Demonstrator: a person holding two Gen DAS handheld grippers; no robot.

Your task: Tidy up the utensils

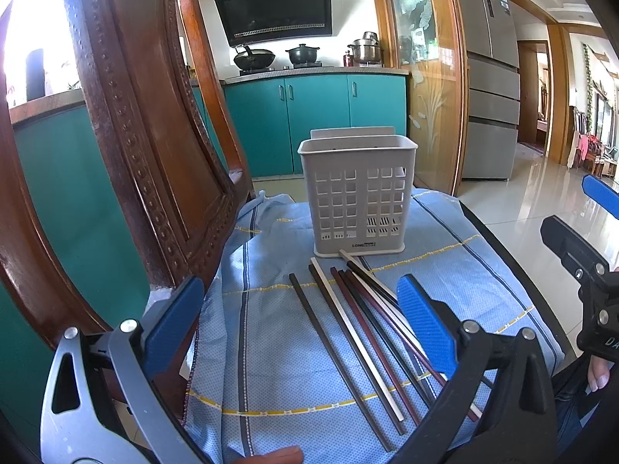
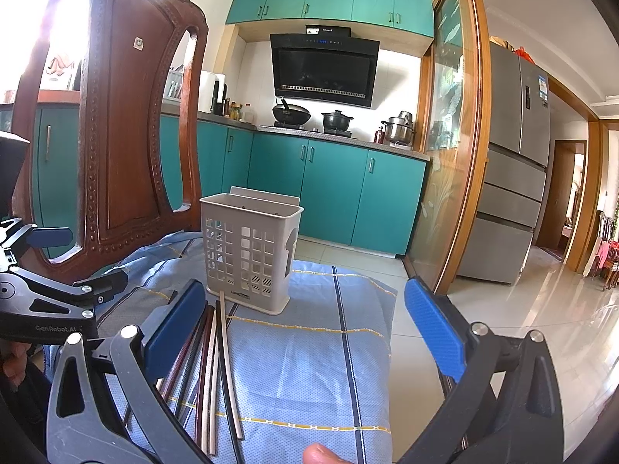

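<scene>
Several chopsticks [image 1: 359,332], dark, reddish and white, lie side by side on a blue checked cloth [image 1: 271,379] in front of an empty grey slotted utensil holder [image 1: 358,193]. My left gripper [image 1: 298,309] is open and empty, hovering over the chopsticks, its right pad beside them. In the right wrist view the chopsticks [image 2: 216,363] lie by the left pad, and the holder [image 2: 249,247] stands beyond. My right gripper [image 2: 305,313] is open and empty above the cloth [image 2: 309,367]. The right gripper also shows at the right edge of the left wrist view [image 1: 580,232].
A carved wooden chair back [image 1: 147,135] rises close on the left. Teal kitchen cabinets [image 1: 309,120], a stove with pots and a fridge [image 1: 491,77] stand behind. Glossy tiled floor [image 2: 522,328] lies to the right of the cloth.
</scene>
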